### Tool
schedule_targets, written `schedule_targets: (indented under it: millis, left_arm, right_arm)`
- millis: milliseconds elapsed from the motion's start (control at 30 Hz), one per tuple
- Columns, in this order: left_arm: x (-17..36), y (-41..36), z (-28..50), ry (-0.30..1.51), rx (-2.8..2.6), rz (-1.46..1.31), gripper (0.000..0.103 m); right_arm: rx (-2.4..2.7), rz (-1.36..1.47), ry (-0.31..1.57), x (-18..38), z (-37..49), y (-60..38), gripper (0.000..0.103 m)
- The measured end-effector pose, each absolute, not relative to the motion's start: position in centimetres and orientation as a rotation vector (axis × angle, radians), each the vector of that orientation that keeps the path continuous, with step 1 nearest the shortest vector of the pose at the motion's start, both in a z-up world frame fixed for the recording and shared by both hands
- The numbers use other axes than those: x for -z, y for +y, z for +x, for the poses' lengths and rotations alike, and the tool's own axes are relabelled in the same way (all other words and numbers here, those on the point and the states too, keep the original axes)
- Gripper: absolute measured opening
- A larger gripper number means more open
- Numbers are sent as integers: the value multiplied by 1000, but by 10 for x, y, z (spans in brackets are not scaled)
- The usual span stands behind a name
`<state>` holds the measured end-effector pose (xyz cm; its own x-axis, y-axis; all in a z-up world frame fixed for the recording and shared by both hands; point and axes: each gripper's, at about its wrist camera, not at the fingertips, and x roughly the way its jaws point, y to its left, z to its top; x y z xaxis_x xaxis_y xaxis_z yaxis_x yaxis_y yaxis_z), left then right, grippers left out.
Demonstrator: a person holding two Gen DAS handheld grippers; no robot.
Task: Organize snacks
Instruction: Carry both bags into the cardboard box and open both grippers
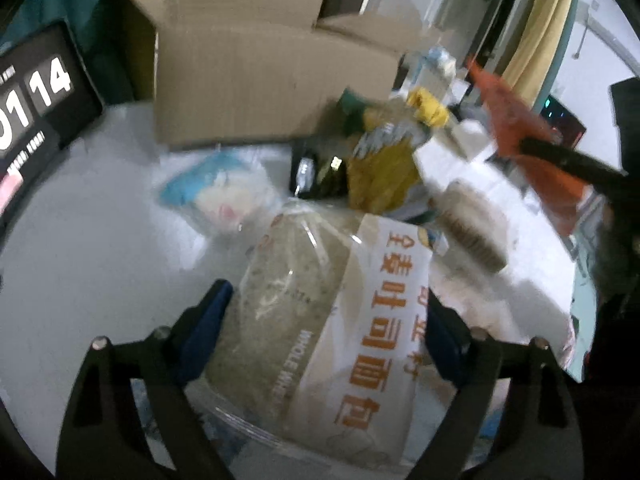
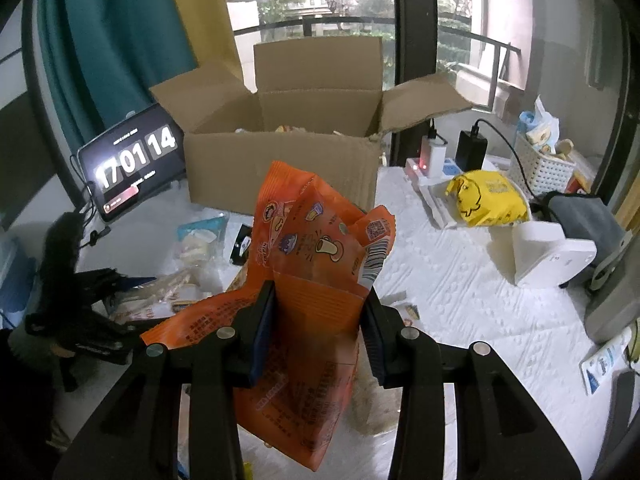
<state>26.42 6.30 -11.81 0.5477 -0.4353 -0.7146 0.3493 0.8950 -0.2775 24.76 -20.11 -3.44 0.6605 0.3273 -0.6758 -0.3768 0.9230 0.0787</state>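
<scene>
left gripper [image 1: 326, 312] is straddling the whole wheat bread bag [image 1: 320, 320] on the white tabletop [image 1: 88, 248], its blue pads sitting wide at the bag's sides; whether they are pressing it, i cannot tell. right gripper [image 2: 320, 328] is pinching an orange snack bag [image 2: 316, 280] upright, with the open cardboard box [image 2: 284, 168] standing just ahead.

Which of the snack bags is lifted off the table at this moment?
The orange snack bag, clamped in the right gripper. The bread bag and yellow bag lie on the table.
</scene>
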Motion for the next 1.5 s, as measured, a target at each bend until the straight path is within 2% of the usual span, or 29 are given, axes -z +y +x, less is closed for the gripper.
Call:
schedule_targets:
  millis: [267,500,733,1000,1200,1233,1367,1500]
  left_arm:
    - [48,59,265,692,368,-103,89]
    - [6,57,304,576,289,-102,89]
    - [-12,51,363,532,225,-94,90]
    - [-7,48,441,549,154,-99,91]
    - [-5,57,483,587,108,-131,99]
    - [-6,59,485,587,94,-132,99]
    - [-7,68,487,579,77,-156,100]
    - [-6,71,467,553,69,-158,100]
  right_arm:
    - [-419,-80,674,9,272,-197,42]
    - [-442,-79,600,-14,310,-192,42]
    - [-465,-87,539,-33,356,-177,42]
    - [-449,-85,523,-37,421,-160,42]
    - [-433,-65,529,-35,462,-151,43]
    - [-432,-61,529,-34,468,-150,46]
    - [-431,-43,533,-32,481,-152,76]
    - [-416,-44,520,-34,474,-156,77]
